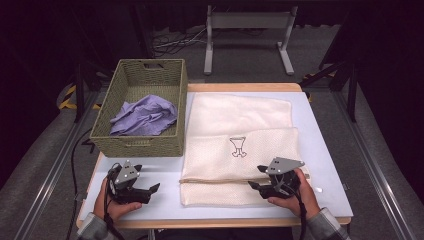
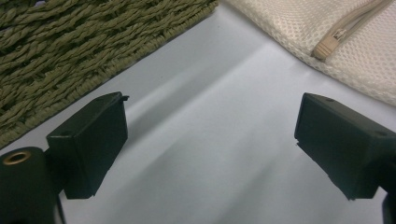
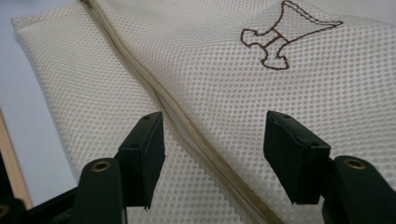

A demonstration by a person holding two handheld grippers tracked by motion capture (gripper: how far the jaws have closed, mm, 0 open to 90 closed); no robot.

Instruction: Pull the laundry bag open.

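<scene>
Cream mesh bag (image 1: 239, 145) lying flat on the pale bench (image 1: 325, 150), beige zipper (image 3: 187, 126) running across, right beside a woven basket (image 1: 145, 107). Right claw (image 1: 262, 176) wide open over the zipper, gripping nothing. Left claw (image 1: 148, 179) also spread wide, empty, over bare bench near the basket.

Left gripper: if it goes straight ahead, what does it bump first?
Probably bare table first. The left gripper is open and points between the basket and the mesh bag; depth is unclear.

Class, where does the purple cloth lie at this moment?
In the high view, the purple cloth lies crumpled inside the woven basket at the table's left, beside the cream mesh bag.
</scene>
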